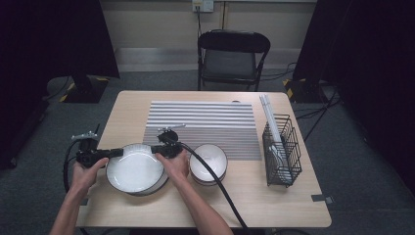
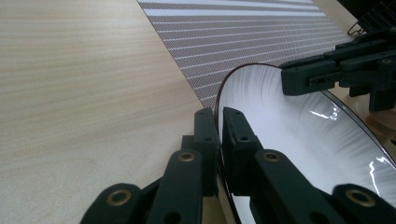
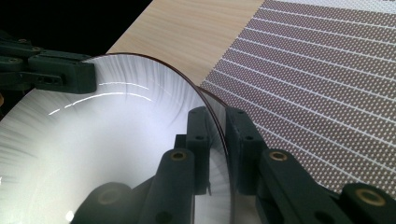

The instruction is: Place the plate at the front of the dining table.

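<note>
White bowl (image 1: 134,171) sat on the table (image 1: 274,196), left gripper (image 2: 218,122) and right gripper (image 3: 216,126) each clamped on its rim.

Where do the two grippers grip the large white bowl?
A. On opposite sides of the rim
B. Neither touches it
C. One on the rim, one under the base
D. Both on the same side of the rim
A: the left gripper and the right gripper each pinch the rim of the large white bowl from opposite sides.
</note>
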A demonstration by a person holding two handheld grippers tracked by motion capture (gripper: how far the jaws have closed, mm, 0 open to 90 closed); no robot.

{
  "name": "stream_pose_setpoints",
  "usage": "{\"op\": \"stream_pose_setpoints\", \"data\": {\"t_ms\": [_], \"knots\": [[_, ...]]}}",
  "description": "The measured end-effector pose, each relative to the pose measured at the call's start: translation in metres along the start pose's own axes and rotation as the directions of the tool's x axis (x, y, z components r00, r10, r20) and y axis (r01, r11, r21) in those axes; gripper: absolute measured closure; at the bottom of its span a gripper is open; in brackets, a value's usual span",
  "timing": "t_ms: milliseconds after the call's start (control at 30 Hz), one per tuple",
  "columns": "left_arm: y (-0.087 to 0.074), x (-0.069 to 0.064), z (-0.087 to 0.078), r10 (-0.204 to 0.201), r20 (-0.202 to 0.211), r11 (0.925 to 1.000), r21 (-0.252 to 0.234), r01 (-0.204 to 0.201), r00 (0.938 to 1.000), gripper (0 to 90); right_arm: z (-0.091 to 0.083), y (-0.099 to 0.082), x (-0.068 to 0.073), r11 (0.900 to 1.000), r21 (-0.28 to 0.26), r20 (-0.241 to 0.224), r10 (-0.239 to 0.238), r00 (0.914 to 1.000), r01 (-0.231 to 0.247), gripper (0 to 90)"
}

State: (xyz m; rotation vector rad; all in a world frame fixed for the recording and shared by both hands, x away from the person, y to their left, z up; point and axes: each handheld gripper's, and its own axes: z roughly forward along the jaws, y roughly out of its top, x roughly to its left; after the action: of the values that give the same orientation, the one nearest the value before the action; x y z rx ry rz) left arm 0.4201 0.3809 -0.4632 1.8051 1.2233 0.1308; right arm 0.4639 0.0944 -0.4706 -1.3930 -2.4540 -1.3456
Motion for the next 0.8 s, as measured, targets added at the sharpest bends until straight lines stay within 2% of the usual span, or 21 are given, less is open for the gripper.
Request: {"op": "stream_pose_setpoints", "data": {"t_ms": [200, 533, 700, 733, 800], "knots": [[0.003, -0.002, 0.001, 0.002, -0.022, 0.9999, -0.012, -0.002, 0.9997, 85.3, -0.001, 0.000, 0.001, 0.9999, -0.016, 0.007, 0.004, 1.0000, -0.004, 81.0], [0.007, 0.001, 0.002, 0.004, -0.042, 0.9985, -0.055, -0.006, 0.9991, 84.7, -0.001, 0.008, 0.003, 0.9972, -0.052, 0.035, -0.053, 0.9980, 0.054, 81.4], [0.008, -0.001, 0.004, 0.017, -0.049, 0.9981, -0.058, -0.020, 0.9986, 84.9, -0.001, 0.010, 0.001, 0.9971, -0.057, 0.041, -0.048, 0.9980, 0.050, 80.6], [0.009, -0.001, 0.005, 0.025, -0.049, 0.9982, -0.054, -0.028, 0.9985, 85.1, -0.001, 0.010, 0.000, 0.9966, -0.055, 0.049, -0.058, 0.9971, 0.061, 80.7], [0.008, -0.001, 0.005, 0.021, -0.053, 0.9982, -0.055, -0.024, 0.9984, 84.9, -0.001, 0.010, -0.001, 0.9963, -0.059, 0.044, -0.060, 0.9972, 0.063, 80.8]]}}
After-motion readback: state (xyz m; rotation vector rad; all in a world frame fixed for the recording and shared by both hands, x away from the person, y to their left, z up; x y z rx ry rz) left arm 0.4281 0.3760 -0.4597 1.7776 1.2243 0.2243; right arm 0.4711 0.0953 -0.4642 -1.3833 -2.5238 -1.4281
